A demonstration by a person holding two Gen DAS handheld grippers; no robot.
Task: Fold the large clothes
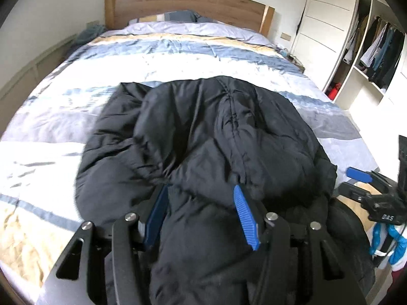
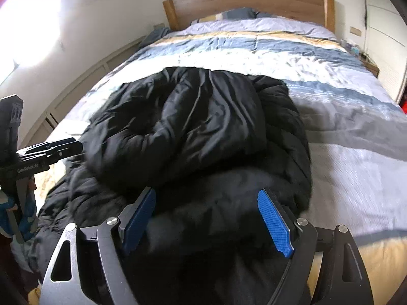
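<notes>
A big black puffy jacket [image 1: 203, 132] lies bunched on the striped bed quilt [image 1: 157, 58]; it also shows in the right wrist view [image 2: 193, 122], partly folded over itself. My left gripper [image 1: 201, 193] is open, its blue pads on either side of a thick fold of the jacket's near edge. My right gripper [image 2: 207, 198] is open too, with the jacket's near part between its pads. The right gripper also shows at the right edge of the left wrist view [image 1: 366, 178]. The left gripper shows at the left edge of the right wrist view [image 2: 63, 147].
A wooden headboard [image 1: 188, 5] and pillows [image 1: 178, 16] stand at the far end of the bed. An open wardrobe with hanging clothes [image 1: 376, 50] is on the right. A wall with panels [image 2: 76, 76] runs along the bed's left side.
</notes>
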